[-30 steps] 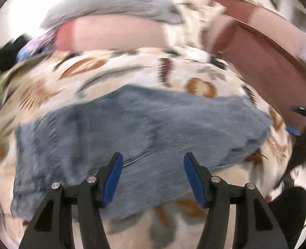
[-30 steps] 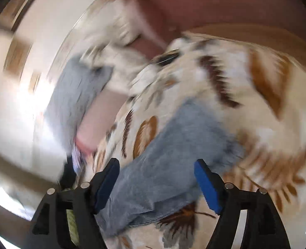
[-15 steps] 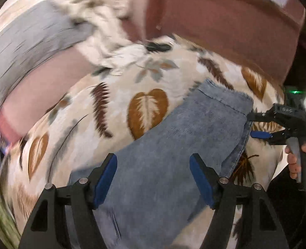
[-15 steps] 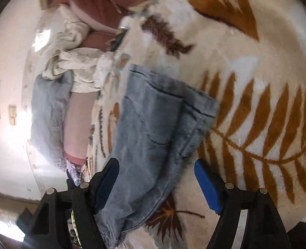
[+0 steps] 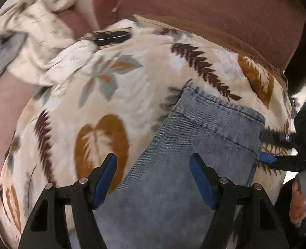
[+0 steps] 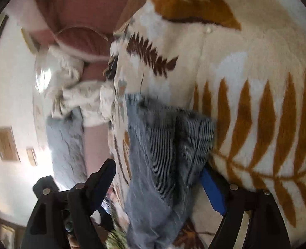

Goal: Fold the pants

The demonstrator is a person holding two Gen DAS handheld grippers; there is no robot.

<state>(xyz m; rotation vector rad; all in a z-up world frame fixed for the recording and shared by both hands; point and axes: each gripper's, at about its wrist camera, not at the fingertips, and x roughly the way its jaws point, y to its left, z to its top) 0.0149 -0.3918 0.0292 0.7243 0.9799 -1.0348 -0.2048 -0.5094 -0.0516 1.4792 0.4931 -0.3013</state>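
Closest in the left wrist view, the left gripper (image 5: 154, 178) hangs over the pants (image 5: 194, 155) with its two blue-padded fingers well apart. The cloth lies under the gap between them; the pads do not press on it and nothing is held.

The pants are blue corduroy, finely ribbed and faded, lying flat on a blanket (image 5: 115, 95). They form a long band whose long axis runs from the bottom of this view up and to the right. The far end is a straight hem with two lines of dark stitching, and it points toward the upper right.

At that far end's right corner sits the right gripper (image 5: 266, 147), a black tool coming in from the right edge. One black finger lies above the corner and one blue pad below it. A hand (image 5: 298, 205) holds its handle at the lower right.

In the right wrist view the right gripper (image 6: 159, 186) has its jaws wide and opening. The pants (image 6: 165, 145) run up between them, rumpled and doubled into a soft ridge. The right blue pad sits at the cloth's edge; whether it touches cannot be told, and there is no grip.

The blanket is thick and fleecy, cream with brown fern fronds and rust and grey leaves. Beyond it lies a crumpled cream cloth (image 5: 49, 35), blurred. Farthest back stands a smooth reddish-brown headboard (image 5: 215, 10).
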